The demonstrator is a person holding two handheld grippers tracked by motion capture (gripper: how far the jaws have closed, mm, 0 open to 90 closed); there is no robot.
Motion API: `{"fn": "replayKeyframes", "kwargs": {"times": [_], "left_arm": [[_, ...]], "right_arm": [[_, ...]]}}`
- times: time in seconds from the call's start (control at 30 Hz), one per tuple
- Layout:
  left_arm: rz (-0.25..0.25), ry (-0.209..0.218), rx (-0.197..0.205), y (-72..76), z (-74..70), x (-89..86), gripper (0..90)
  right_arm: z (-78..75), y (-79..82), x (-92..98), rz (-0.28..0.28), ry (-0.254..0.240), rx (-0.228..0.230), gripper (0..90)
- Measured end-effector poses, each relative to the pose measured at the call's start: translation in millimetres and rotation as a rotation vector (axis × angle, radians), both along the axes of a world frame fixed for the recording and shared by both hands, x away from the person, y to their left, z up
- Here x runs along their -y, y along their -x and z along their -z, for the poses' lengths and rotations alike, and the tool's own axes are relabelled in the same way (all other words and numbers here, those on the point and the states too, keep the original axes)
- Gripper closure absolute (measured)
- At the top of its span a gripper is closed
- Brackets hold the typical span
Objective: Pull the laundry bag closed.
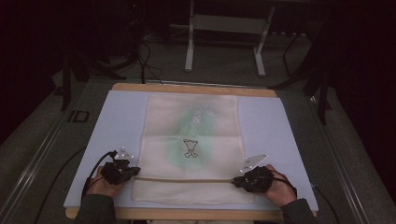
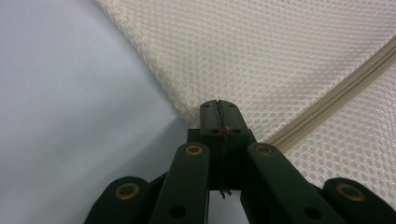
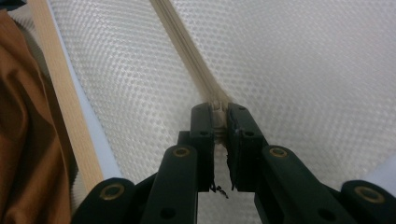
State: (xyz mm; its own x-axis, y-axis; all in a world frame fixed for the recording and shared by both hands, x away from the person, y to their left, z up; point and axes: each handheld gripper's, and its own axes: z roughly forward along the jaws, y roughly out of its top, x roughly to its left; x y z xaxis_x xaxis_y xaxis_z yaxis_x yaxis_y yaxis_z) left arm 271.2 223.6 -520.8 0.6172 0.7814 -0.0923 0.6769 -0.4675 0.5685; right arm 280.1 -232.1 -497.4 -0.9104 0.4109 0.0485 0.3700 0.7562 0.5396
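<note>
A cream mesh zip bag (image 1: 191, 135) lies flat on a pale blue mat (image 1: 116, 121), with a green garment faintly visible inside it. Its zipper (image 1: 187, 179) runs across near the front edge. My left gripper (image 1: 137, 171) sits at the bag's left edge by the zipper's end; in the left gripper view its gripper (image 2: 218, 105) is pressed shut at the mesh edge (image 2: 196, 109), and the zipper (image 2: 336, 95) runs off to the right. My right gripper (image 1: 235, 181) is at the zipper's right end, and in its own view the gripper (image 3: 218, 111) is shut on the zipper pull (image 3: 218, 103).
The mat rests on a wooden board (image 1: 196, 88) whose front edge (image 3: 60, 93) passes close to my right gripper. Brown cloth (image 3: 18, 140) hangs beyond that edge. A white stand (image 1: 224, 28) and cables stand on the dark floor behind the table.
</note>
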Motion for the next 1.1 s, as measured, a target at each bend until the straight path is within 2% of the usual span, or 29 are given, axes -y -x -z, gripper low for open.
{"fn": "replayKeyframes", "kwargs": {"times": [0.37,0.5,0.67,0.73,1.0,1.07,1.1], "left_arm": [[0.000,-0.003,0.003,0.3,0.0,0.4,89.9],[0.000,-0.002,0.001,0.1,-0.1,0.2,89.9],[0.000,-0.003,0.001,0.1,-0.1,0.5,89.9],[0.000,-0.005,0.002,0.1,-0.2,0.7,89.9],[-0.001,0.001,0.006,0.5,0.1,0.3,89.8],[-0.001,0.022,-0.005,-0.4,0.6,-2.2,89.6],[-0.004,0.055,-0.019,-1.6,1.6,-5.1,89.4]], "right_arm": [[-0.9,-1.8,10.7,0.009,-0.015,-0.004,82.1],[-1.9,-2.7,16.1,0.021,0.023,0.007,82.2],[-2.8,-1.1,38.7,0.066,-0.002,-0.006,82.2],[-2.2,-0.4,41.6,0.070,-0.016,-0.012,82.1],[0.6,-2.4,41.4,0.067,-0.015,-0.020,81.9],[2.0,-2.7,41.0,0.075,-0.023,-0.021,79.6],[2.7,-3.1,41.2,0.078,-0.024,-0.019,76.4]]}}
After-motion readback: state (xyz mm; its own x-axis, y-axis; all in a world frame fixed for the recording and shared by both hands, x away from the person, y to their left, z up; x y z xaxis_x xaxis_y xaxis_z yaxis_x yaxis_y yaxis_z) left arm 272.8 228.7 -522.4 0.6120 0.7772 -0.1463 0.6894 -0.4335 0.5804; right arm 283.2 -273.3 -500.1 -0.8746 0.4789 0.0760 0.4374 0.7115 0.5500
